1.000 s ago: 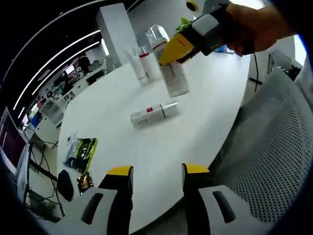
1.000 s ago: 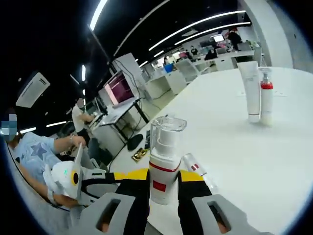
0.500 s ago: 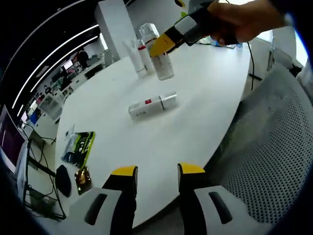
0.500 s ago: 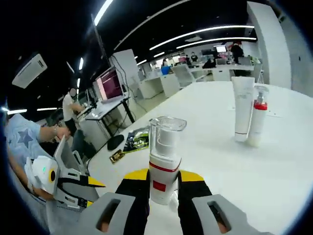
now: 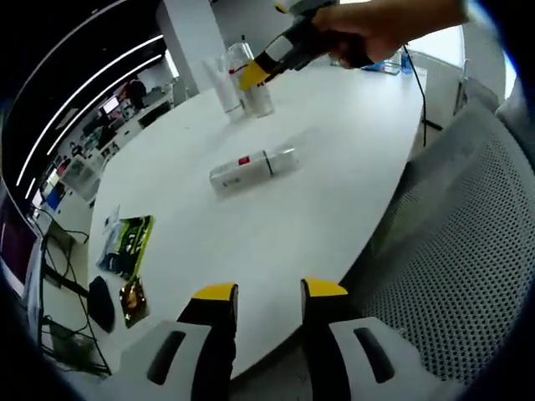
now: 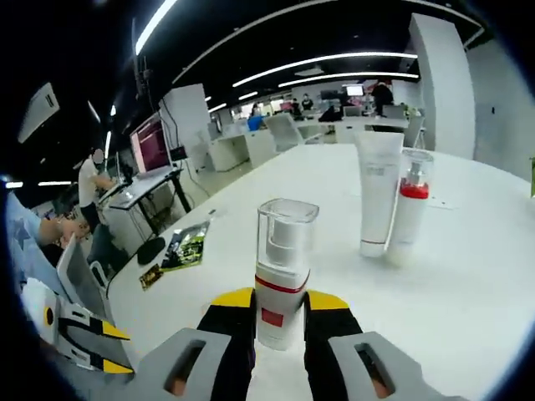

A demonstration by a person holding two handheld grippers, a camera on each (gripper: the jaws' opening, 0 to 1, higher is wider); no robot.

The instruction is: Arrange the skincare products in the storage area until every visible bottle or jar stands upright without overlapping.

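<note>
A white pump bottle with a clear cap and red band point(image 6: 282, 276) stands upright between the jaws of my right gripper point(image 6: 279, 299), which is shut on it. Just beyond it stand a white tube point(image 6: 378, 192) and a red-collared bottle point(image 6: 408, 209), side by side. From the left gripper view, the right gripper point(image 5: 261, 68) holds that bottle beside the tube point(image 5: 224, 83) at the table's far side. A white bottle with a silver cap point(image 5: 253, 168) lies on its side mid-table. My left gripper point(image 5: 269, 291) hangs open over the near edge, nothing between its fingers.
The round white table point(image 5: 334, 150) carries a green packet point(image 5: 127, 246), a small gold packet point(image 5: 132, 294) and a dark object point(image 5: 99, 302) near its left edge. A grey mesh chair point(image 5: 468, 267) sits close on the right. Desks and people fill the office behind point(image 6: 150, 159).
My right gripper has carried the pump bottle across the table, closer to the tube and the red-collared bottle. The lying bottle has stayed put; my left gripper stays open.
</note>
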